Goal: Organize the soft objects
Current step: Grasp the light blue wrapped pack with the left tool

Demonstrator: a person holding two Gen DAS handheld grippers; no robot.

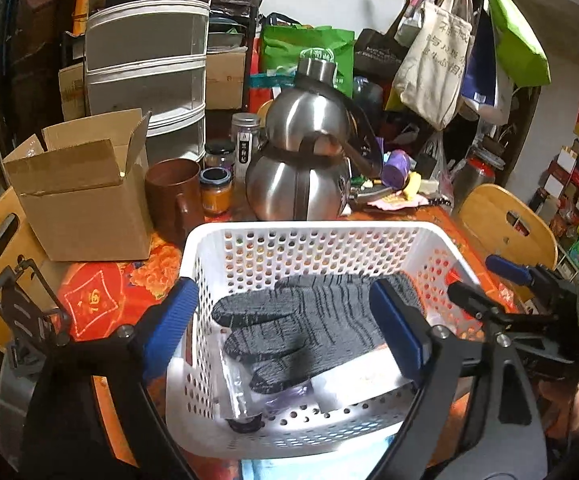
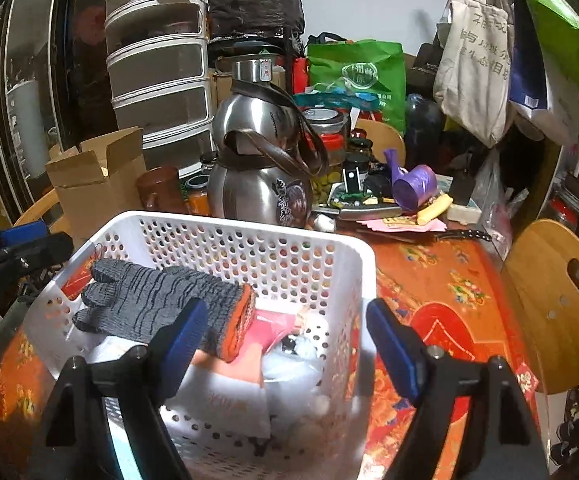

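At the far left stands an open corrugated cardboard box [image 1: 85,204], flaps up, with a brown plastic mug [image 1: 175,196] just beside it on the desk [image 2: 441,280], which is covered in a glossy red and orange patterned cloth. Behind them rises a stack of translucent white drawers [image 1: 145,60]. Next comes a gourd-shaped flask of polished steel [image 1: 301,152] with a dark strap about its waist.

In front of it sits the white plastic basket [image 1: 289,236], rectangular with rounded corners, its walls pierced by rows of round holes. Inside, on top of the other contents, lies the grey knitted glove [image 1: 301,328], ribbed with darker streaks. The left gripper [image 1: 285,336] hovers over the basket, its blue ridged jaws wide apart and empty, one outside the left wall, one above the glove.

Only the right wrist view shows the glove's orange cuff, the pink and pale packets under it, and a purple crumpled bag [image 2: 413,184] further right. The right gripper [image 2: 289,344] also has its jaws spread, holding nothing, straddling the basket's right wall. A rounded wooden chair back [image 2: 553,300] stands at the far right.
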